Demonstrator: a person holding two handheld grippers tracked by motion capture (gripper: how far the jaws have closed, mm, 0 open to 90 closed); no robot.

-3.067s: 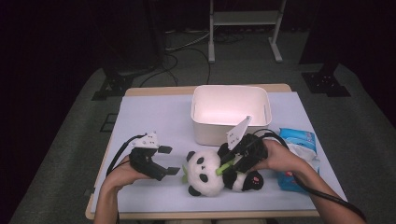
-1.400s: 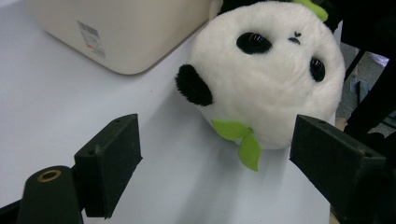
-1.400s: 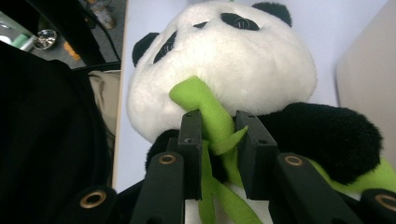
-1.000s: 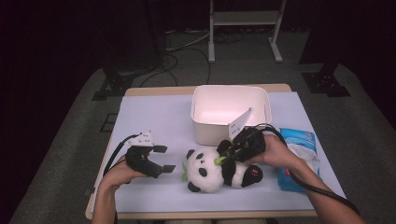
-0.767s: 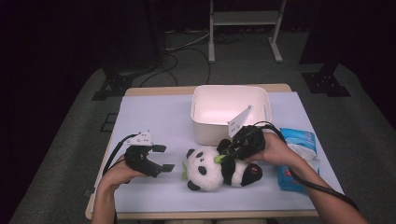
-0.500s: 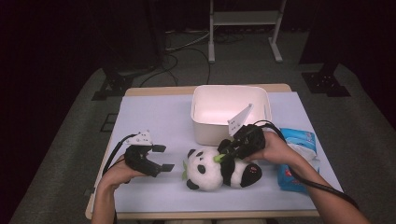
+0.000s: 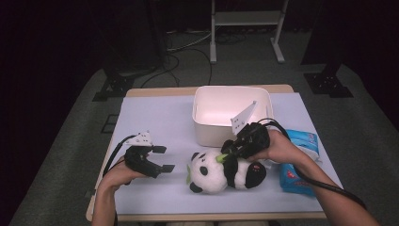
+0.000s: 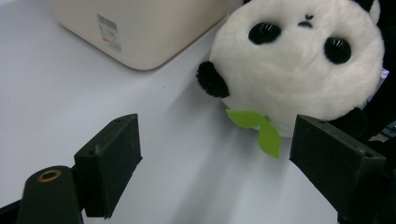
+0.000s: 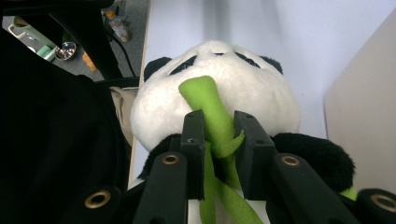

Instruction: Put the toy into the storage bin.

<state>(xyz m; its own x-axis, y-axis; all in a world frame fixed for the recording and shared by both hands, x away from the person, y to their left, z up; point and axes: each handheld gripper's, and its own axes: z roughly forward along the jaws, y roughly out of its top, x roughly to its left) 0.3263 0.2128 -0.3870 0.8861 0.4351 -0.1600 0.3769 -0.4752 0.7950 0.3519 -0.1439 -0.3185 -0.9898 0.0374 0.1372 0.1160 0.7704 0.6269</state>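
Observation:
A black and white panda plush [image 7: 221, 172] lies on its side on the pale table cover, head to the left. My right gripper [image 7: 227, 154] reaches in from the right over its chest. In the right gripper view my right gripper [image 9: 219, 121] is shut on the panda's green bamboo stalk [image 9: 208, 100], which sticks up between the two jaws. My left gripper [image 7: 162, 159] rests to the left of the panda's head, a short gap away, open and holding nothing. The left gripper view has my left gripper [image 8: 217, 140] with jaws spread wide toward the panda's face [image 8: 299, 60] and a green leaf [image 8: 259, 126].
A white rectangular bin [image 7: 231, 113] stands just behind the panda, its wall [image 8: 140, 28] close at the left gripper's far side. Blue packets [image 7: 297, 162] lie to the right under the right forearm. The table's front edge [image 7: 207, 216] runs just below the panda.
The left gripper has drawn back slightly to the left, away from the panda's head. The right gripper has kept its hold on the green stalk, and the panda has shifted a little.

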